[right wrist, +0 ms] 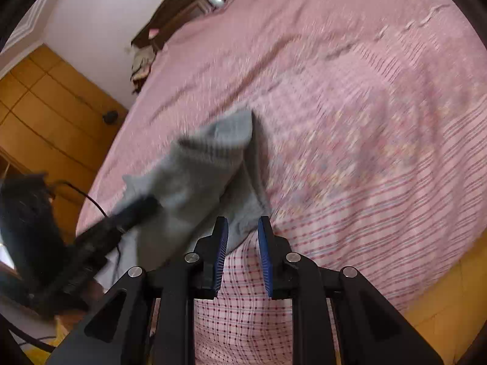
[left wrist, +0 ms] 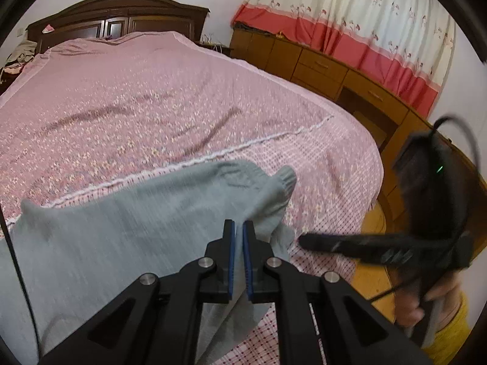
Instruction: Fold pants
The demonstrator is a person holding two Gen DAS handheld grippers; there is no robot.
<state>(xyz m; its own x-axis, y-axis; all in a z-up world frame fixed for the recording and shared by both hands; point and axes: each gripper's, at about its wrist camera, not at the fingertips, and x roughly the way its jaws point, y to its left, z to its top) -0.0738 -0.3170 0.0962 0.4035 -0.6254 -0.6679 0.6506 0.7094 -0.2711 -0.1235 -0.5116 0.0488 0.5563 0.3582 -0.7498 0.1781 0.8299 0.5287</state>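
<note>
Grey pants [left wrist: 121, 228] lie across the near end of a pink bed [left wrist: 152, 91], with a ribbed cuff [left wrist: 284, 179] pointing right. My left gripper [left wrist: 239, 225] is shut on the pants, pinching the cloth near that cuff end; grey fabric hangs down around its fingers. In the right wrist view the pants [right wrist: 197, 176] rise in a fold and the left gripper [right wrist: 149, 203] reaches into them from the left. My right gripper [right wrist: 243, 222] stands open just above the pants' near edge, with only checked sheet showing between its pads. It appears blurred from the side as right gripper [left wrist: 304, 240].
A dark wooden headboard [left wrist: 115, 15] closes the far end of the bed. Wooden drawers [left wrist: 319, 67] and a red-and-white curtain [left wrist: 350, 15] stand to the right. An orange wardrobe [right wrist: 36, 115] is left of the bed. A person's hand [left wrist: 426, 304] holds the right gripper.
</note>
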